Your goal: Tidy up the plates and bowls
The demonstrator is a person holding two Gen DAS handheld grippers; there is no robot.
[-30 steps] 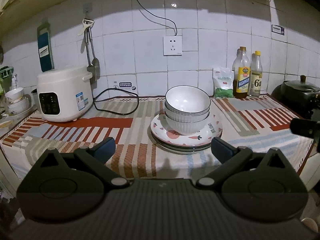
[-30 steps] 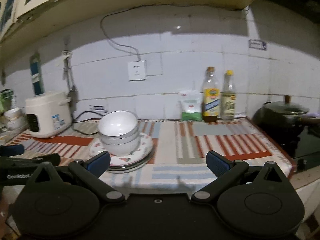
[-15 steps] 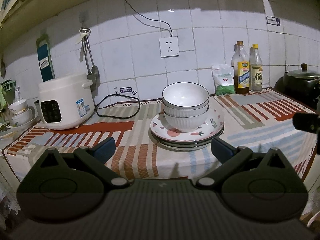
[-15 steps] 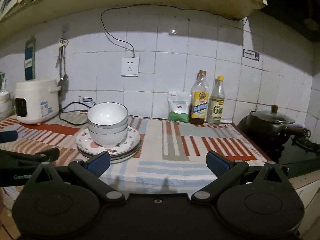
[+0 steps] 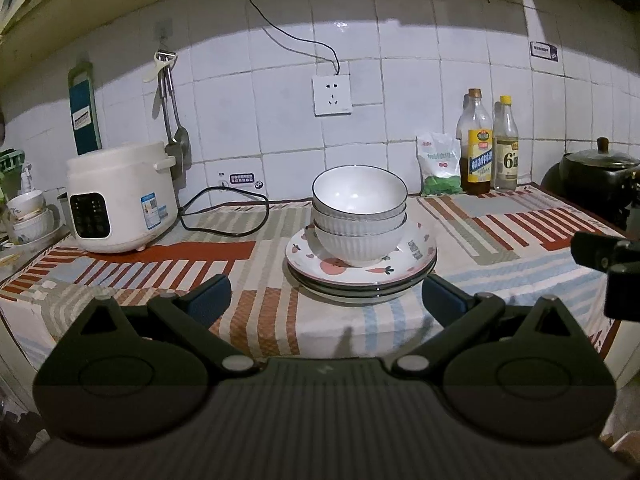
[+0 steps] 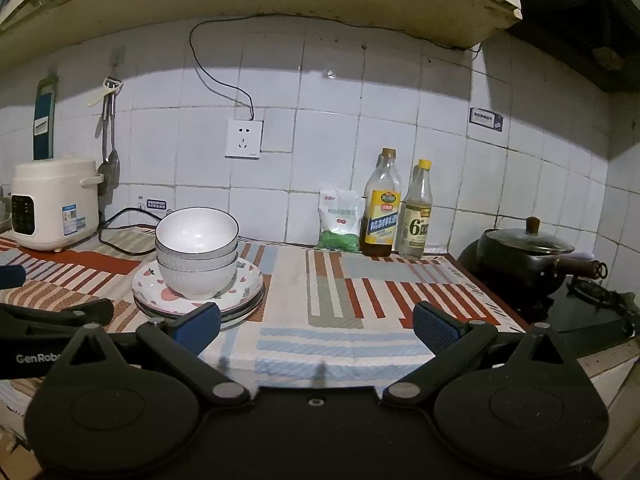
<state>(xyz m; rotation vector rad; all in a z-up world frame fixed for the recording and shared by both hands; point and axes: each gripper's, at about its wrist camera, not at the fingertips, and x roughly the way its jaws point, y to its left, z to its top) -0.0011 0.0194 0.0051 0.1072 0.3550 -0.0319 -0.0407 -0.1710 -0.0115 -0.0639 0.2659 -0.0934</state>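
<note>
At the far left edge of the tabletop point(image 5: 520, 240), past the cloth, a few small bowls point(image 5: 28, 216) sit piled, too dim for me to tell more. Next comes the white rice cooker point(image 5: 120, 196), standing near the back left corner on the striped cloth point(image 5: 248, 304), with its black cord point(image 5: 224, 216) looping along the back edge toward the wall. A ladle point(image 5: 176, 120) hangs on the tiles above it.

My left tool point(image 5: 326, 298) hovers off the front edge, its two blue-padded fingers spread wide with nothing between them, aimed at the stack in the middle of the tabletop. That stack is the plates point(image 5: 360, 268), a few piled flat with a fruit-patterned one on top, and the white bowls point(image 5: 360, 216) nested upright on them, three as far as I can count.

My right tool point(image 6: 316, 326) is also spread wide and holding nothing, off the front edge to the right of the stack, facing bare cloth. From its view the plates point(image 6: 240, 292) and bowls point(image 6: 196, 252) lie left of its left finger.

Along the back edge to the right stand a small white and green bag point(image 6: 340, 220) and two bottles point(image 6: 396, 212) just beside each other. At the right end, off the cloth, a black lidded pot point(image 6: 524, 256) sits on the stove.
</note>
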